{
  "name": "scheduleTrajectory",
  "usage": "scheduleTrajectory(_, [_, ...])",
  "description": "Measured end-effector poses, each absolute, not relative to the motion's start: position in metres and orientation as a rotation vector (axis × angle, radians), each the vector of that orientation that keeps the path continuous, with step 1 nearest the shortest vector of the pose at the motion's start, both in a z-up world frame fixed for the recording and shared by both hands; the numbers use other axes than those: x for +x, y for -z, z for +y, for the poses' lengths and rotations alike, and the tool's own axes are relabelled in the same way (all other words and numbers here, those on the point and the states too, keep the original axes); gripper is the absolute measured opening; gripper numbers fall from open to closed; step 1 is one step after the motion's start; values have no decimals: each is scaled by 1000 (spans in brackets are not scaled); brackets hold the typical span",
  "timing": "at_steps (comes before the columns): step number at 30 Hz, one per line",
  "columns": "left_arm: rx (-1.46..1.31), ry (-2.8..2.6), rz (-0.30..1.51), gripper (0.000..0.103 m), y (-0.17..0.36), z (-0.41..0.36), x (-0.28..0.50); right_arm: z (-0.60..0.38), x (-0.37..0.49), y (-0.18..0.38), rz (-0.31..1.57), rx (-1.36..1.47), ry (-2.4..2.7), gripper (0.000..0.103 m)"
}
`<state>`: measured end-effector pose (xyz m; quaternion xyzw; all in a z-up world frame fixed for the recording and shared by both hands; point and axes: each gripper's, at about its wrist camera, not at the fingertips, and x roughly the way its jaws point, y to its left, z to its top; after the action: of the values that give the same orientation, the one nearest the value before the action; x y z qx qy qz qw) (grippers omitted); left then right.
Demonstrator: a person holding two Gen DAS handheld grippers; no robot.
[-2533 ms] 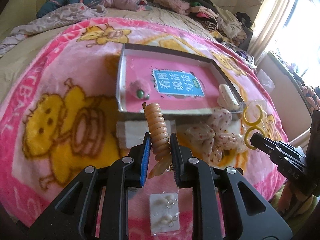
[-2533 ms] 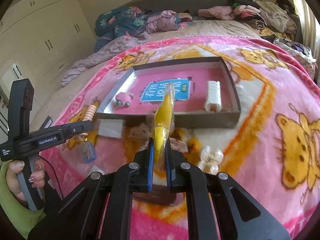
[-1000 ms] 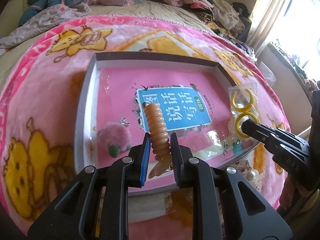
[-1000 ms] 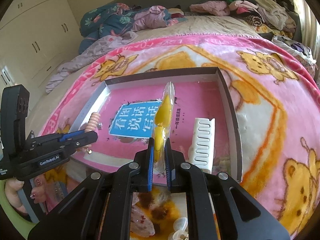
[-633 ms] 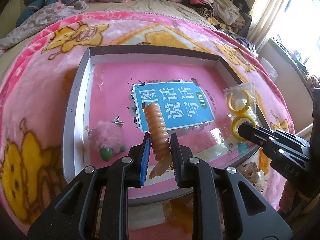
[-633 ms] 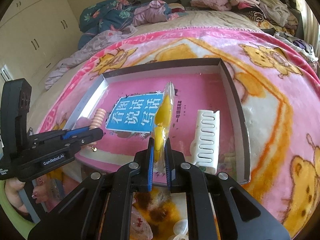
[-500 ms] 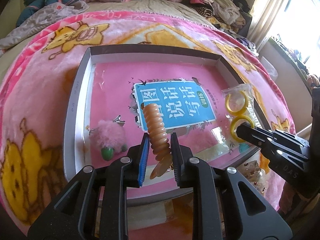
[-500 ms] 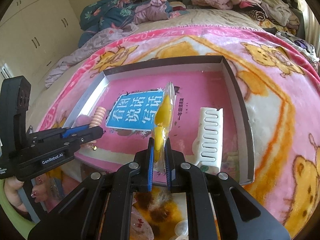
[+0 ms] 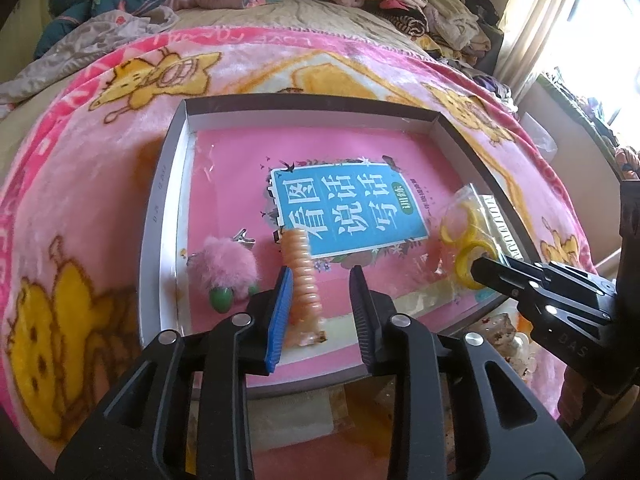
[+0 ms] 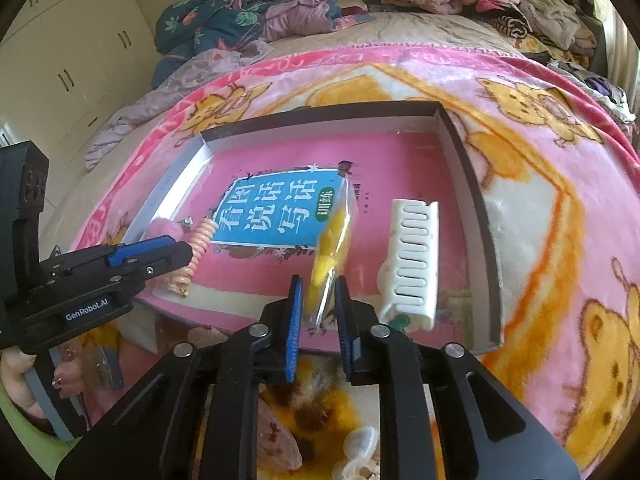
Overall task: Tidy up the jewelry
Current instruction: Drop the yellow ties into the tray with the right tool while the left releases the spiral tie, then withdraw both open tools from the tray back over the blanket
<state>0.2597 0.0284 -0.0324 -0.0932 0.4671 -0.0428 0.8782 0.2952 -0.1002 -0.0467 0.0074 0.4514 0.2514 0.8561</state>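
Note:
A shallow grey tray (image 9: 160, 200) with a pink book in it lies on the pink blanket. My left gripper (image 9: 320, 292) is open over the tray's near left part. A peach coiled hair tie (image 9: 304, 276) leans against its left finger, loose between the jaws. My right gripper (image 10: 318, 292) is open over the tray's near edge. A clear bag of yellow rings (image 10: 334, 240) stands between its jaws, loose; it also shows in the left wrist view (image 9: 468, 240). The left gripper also shows in the right wrist view (image 10: 160, 256).
In the tray lie a pink fluffy hair clip (image 9: 224, 268) at the left and a white comb clip (image 10: 412, 260) at the right. Small hair items (image 10: 360, 448) lie on the blanket in front of the tray. Clothes (image 10: 260, 12) pile up at the back.
Both grippers have opened and let go. The hair tie and the ring bag have dropped lower onto the tray's near part.

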Motion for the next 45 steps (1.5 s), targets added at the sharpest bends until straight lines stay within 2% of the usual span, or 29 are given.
scheduleTrajectory(2, [-194, 89, 970, 22, 30, 28, 258, -103, 292, 43, 940, 14, -523, 23])
scheduleTrajectory(12, [-194, 79, 943, 24, 14, 27, 244, -119, 276, 21, 890, 17, -505, 32])
scheduleTrajectory(18, [-201, 68, 918, 26, 2, 30, 232, -129, 263, 9, 857, 23, -491, 42])
scheduleTrajectory(21, [-203, 64, 905, 33, -4, 30, 224, -134, 256, 3, 845, 24, -484, 45])
scheduleTrajectory(24, [-203, 62, 893, 36, -9, 30, 216, -139, 248, -2, 831, 24, -479, 48])
scheduleTrajectory(31, [-210, 52, 862, 61, -20, 31, 195, -147, 231, -13, 805, 23, -473, 57])
scheduleTrajectory(38, [-216, 31, 832, 79, -28, 36, 174, -149, 212, -20, 783, 16, -476, 66])
scheduleTrajectory(45, [-219, 14, 822, 82, -29, 41, 155, -148, 196, -24, 773, 14, -487, 68])
